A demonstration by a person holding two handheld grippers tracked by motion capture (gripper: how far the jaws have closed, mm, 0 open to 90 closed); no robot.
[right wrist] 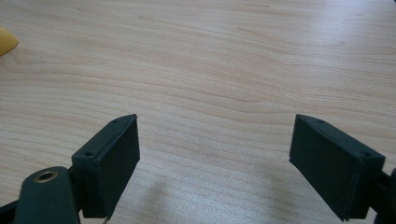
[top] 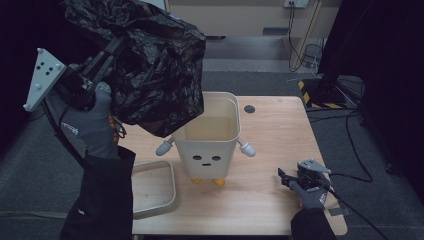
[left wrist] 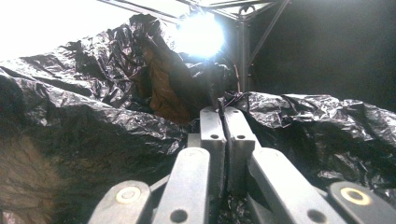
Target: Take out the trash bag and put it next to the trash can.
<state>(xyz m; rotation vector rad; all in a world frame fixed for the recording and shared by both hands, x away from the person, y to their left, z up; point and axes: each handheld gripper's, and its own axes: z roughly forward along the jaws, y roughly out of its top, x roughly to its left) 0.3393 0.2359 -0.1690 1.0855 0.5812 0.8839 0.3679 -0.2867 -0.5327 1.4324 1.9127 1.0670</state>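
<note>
In the high view, the black bag (top: 150, 60) is held aloft far left by the left gripper (top: 112, 50), above the cream bin (top: 210, 135) on the wooden table (top: 270, 145). In the left gripper view, jaws are clamped on plastic. In the right gripper view, the right gripper (right wrist: 215, 158) is seen gaping, empty, over wood.

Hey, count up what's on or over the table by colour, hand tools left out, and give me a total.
Black: 1, the crinkled black plastic bag held above the table.
Cream: 2, the cream plastic bin with a face and little arms, and the shallow cream rectangular lid or tray.
Total: 3.
</note>
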